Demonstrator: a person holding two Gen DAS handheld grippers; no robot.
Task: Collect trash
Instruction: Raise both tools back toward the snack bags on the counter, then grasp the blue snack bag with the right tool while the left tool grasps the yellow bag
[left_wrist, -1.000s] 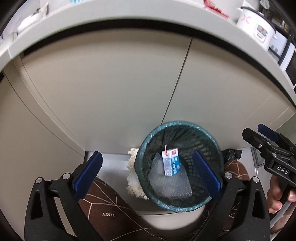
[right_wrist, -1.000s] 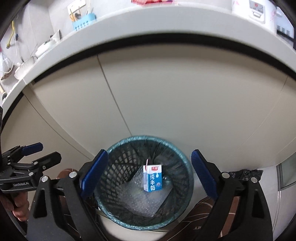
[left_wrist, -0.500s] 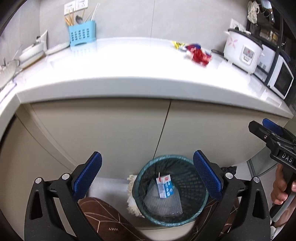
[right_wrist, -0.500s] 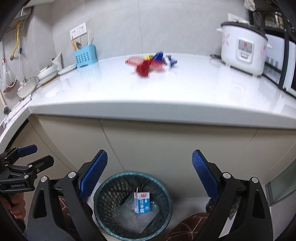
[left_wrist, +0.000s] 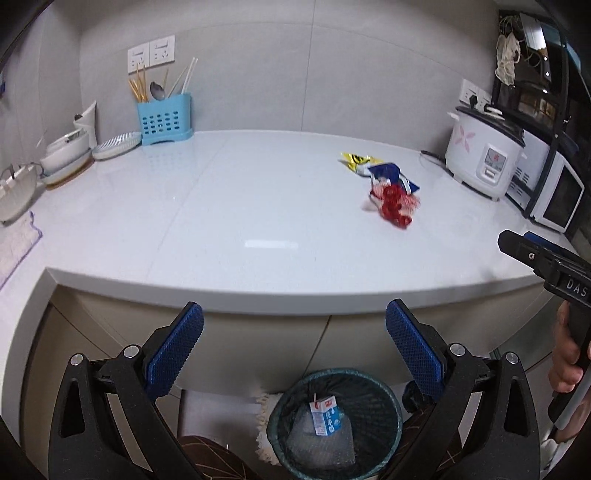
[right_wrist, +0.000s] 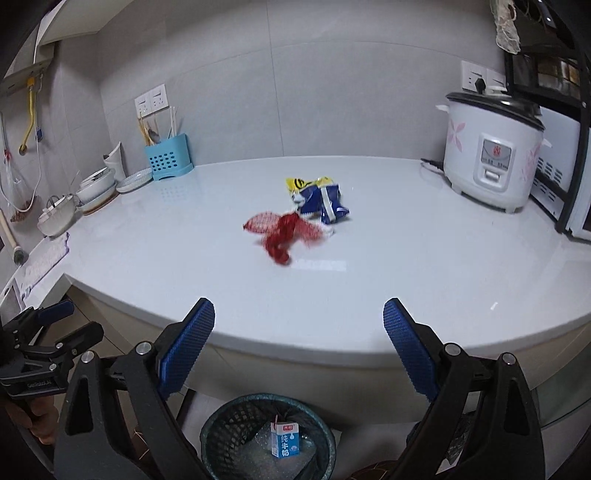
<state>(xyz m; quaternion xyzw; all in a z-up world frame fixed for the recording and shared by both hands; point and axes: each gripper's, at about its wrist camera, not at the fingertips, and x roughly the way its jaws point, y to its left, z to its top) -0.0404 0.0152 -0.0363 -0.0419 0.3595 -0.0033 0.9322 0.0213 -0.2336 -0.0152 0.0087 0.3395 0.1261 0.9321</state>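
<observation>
White stone countertop (right_wrist: 369, 280) serves as the landmark, spreading across both wrist views. At its far left edge sit stacked bowls (right_wrist: 94, 184) and a ribbed plate (right_wrist: 135, 180), and just right of them, against the tiled wall, stands a pale blue utensil caddy (right_wrist: 168, 157) with chopsticks and a spoon. Near the middle of the countertop lies the trash: a red mesh net (right_wrist: 282, 232), with a blue snack wrapper (right_wrist: 323, 203) touching it behind and a yellow wrapper (right_wrist: 306, 182) beyond that. At the countertop's right end stands a white rice cooker (right_wrist: 491, 151), with a microwave (left_wrist: 554, 192) beside it.

Below the countertop's front edge, on the floor before the cabinet doors, sits a dark green mesh bin (right_wrist: 267, 439); inside it a small blue-and-white milk carton (right_wrist: 284, 439) stands on bubble wrap (left_wrist: 321, 439).

Left gripper (left_wrist: 293, 350) hangs in front of the countertop edge, above the bin, its blue-padded jaws spread wide with nothing between them. Right gripper (right_wrist: 299, 350) is likewise held before the edge, jaws wide apart and empty, well short of the wrappers. A hand (left_wrist: 565, 354) grasps its handle at the right margin of the left view.
</observation>
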